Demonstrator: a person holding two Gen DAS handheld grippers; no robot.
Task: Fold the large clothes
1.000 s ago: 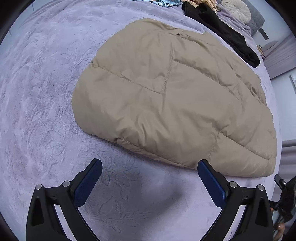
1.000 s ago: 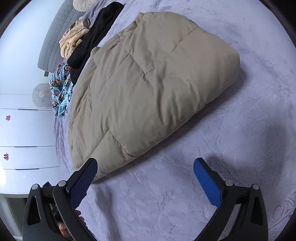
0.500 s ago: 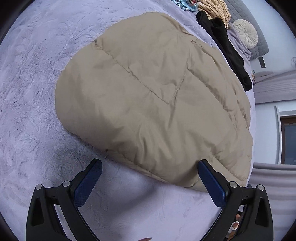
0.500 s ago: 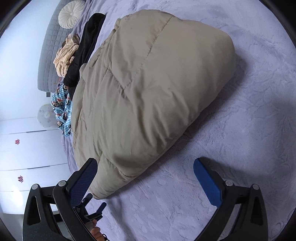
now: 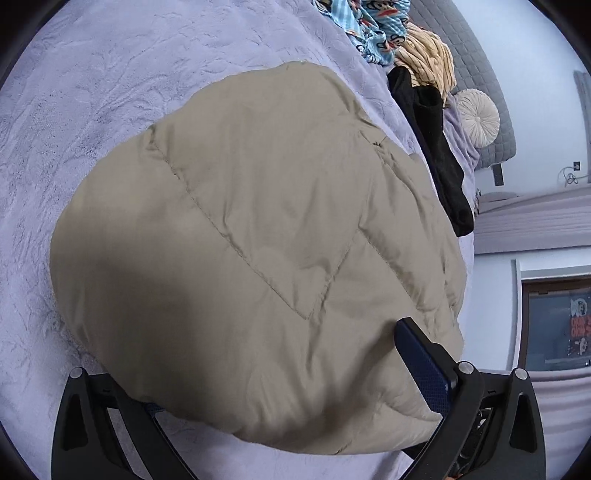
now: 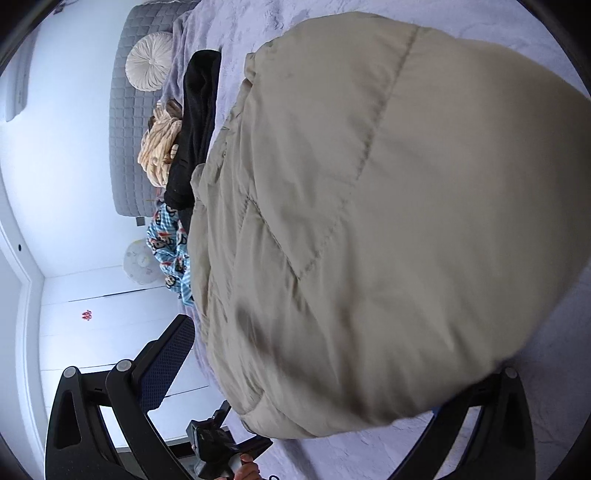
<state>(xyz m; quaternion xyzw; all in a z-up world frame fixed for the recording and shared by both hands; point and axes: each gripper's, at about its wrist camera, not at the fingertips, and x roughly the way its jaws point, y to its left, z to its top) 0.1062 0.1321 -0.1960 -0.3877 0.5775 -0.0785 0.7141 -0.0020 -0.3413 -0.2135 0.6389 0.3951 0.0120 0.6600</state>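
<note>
A beige quilted puffer jacket (image 5: 258,240) lies folded in a thick bundle on the lavender bedspread (image 5: 74,92). My left gripper (image 5: 288,387) is open and straddles the bundle's near edge. Its right blue pad (image 5: 421,369) presses against the fabric, while the jacket hides the left pad. In the right wrist view the jacket (image 6: 388,221) fills most of the frame. My right gripper (image 6: 306,384) is open around another edge of it. Its left pad (image 6: 166,365) shows beside the fabric, and the right pad is hidden under the bundle.
Beyond the jacket lie a black garment (image 5: 439,155), a tan striped garment (image 5: 428,55) and a blue cartoon-print garment (image 5: 369,26). A round cushion (image 5: 478,118) leans on the grey headboard (image 6: 125,122). A hand (image 6: 245,469) shows below, with white wardrobe doors (image 6: 103,332) behind.
Both grippers have moved in low toward the jacket. Its edges, which lay ahead of the fingertips, now sit between the open fingers and cover one pad on each gripper.
</note>
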